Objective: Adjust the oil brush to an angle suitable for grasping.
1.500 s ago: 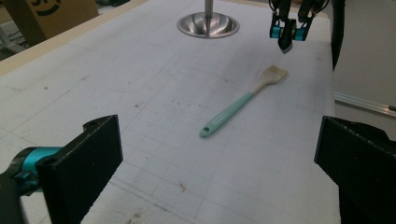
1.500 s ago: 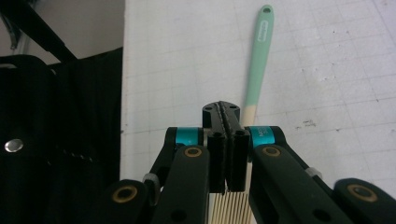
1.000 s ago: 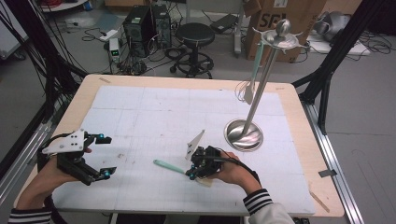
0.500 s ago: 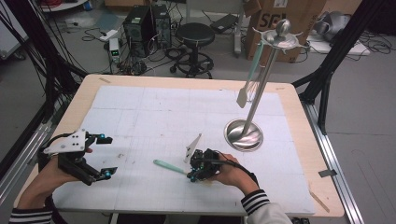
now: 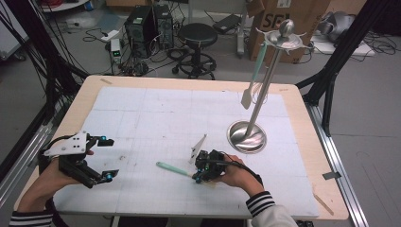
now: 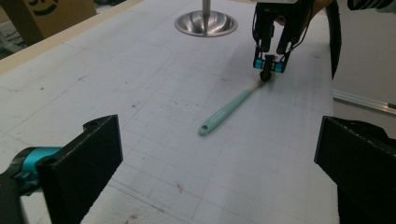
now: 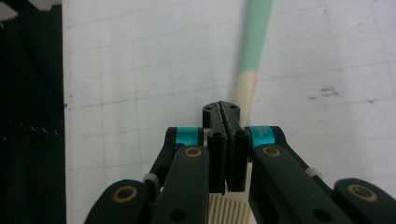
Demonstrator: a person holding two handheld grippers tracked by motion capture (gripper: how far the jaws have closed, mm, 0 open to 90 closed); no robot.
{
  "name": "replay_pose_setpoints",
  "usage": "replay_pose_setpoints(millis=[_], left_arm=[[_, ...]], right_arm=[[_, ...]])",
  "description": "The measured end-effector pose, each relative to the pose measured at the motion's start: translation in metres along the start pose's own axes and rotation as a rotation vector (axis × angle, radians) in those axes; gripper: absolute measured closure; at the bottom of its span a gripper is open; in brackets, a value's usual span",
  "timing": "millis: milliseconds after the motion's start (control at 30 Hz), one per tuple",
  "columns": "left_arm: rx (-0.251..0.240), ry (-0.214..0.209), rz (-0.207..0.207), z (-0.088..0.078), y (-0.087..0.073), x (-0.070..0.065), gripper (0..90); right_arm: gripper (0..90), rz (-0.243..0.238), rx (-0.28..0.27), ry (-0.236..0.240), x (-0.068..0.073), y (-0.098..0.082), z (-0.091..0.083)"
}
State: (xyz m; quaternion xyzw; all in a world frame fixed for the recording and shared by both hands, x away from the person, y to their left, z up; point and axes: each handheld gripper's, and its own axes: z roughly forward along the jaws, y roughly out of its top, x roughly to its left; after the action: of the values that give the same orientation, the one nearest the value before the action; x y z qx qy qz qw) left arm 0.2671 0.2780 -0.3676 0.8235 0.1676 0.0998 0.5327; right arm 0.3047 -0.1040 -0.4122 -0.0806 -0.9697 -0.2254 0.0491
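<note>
White gridded mat (image 5: 156,118) is covering the pale wooden table (image 5: 302,118), everything is sitting on it. Polished steel stand with a round dished base (image 5: 246,136) is standing upright toward the far right of the mat; a second mint-handled spatula (image 5: 251,80) is hanging from its top disc.

Left gripper (image 5: 106,158) is resting at the near left edge of the mat, jaws spread wide with nothing between them, well apart from the work.

Right gripper (image 5: 197,176) is sitting low on the mat at near centre, in front of the stand base. Its jaws are pressed together; in the right gripper view they are meeting face to face with no gap. Can't tell whether they are pinching anything.

Spatula with mint-green handle and cream blade end (image 6: 232,108) is lying flat on the mat, handle pointing away from the right gripper toward the left one. Its cream end (image 7: 244,91) is running in just beside and under the closed tips, and a ribbed cream blade is showing below the jaws.
</note>
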Motion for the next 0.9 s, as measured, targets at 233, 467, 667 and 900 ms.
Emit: replay_pose_setpoints(millis=[233, 467, 667, 900], left_arm=[[0.004, -0.004, 0.000, 0.002, 0.000, -0.001, 1.6], [0.002, -0.003, 0.001, 0.001, 0.000, -0.001, 1.7], [0.002, -0.002, -0.003, 0.001, 0.000, -0.001, 1.6], [0.003, -0.001, -0.004, 0.000, -0.001, -0.001, 1.7]], right_arm=[[89.0, -0.008, 0.023, -0.004, -0.001, 0.000, 0.004], [89.0, 0.014, 0.035, -0.016, -0.006, -0.007, -0.002], [89.0, 0.041, 0.036, -0.023, -0.011, -0.017, -0.007], [89.0, 0.079, 0.033, -0.044, -0.018, -0.035, -0.019]])
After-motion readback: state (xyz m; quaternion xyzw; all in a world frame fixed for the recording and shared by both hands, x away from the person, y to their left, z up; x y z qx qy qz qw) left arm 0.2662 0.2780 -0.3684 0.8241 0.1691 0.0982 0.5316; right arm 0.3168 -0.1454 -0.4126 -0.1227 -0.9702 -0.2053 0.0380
